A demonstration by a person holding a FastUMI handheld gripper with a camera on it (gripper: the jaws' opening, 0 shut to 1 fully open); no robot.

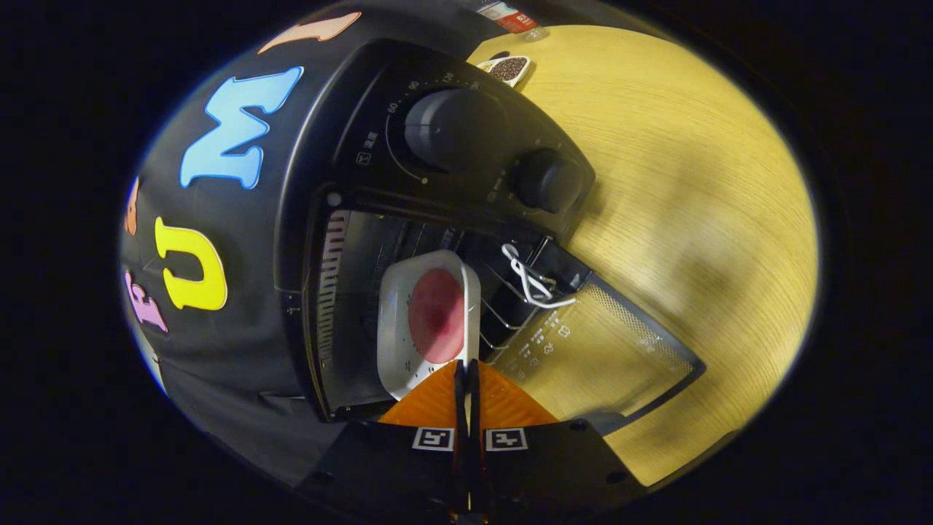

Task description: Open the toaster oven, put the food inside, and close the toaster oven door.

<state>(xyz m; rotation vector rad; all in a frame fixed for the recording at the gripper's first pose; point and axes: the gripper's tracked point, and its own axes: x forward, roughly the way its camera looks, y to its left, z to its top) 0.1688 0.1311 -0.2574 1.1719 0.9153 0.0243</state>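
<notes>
We see our gripper [466,379] as a broad black body bearing two square black-and-white markers side by side, with small dark screws toward its outer edge, its fingers tapering forward.

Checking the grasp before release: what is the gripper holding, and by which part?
The gripper is shut on the white tray carrying the pink food, pinching its near rim, inside the open toaster oven.

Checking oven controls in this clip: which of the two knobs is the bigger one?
The large knob, ringed by dial markings, farther from the open door. The small knob sits beside it. The gripper jaws pinch the tray rim.
</notes>
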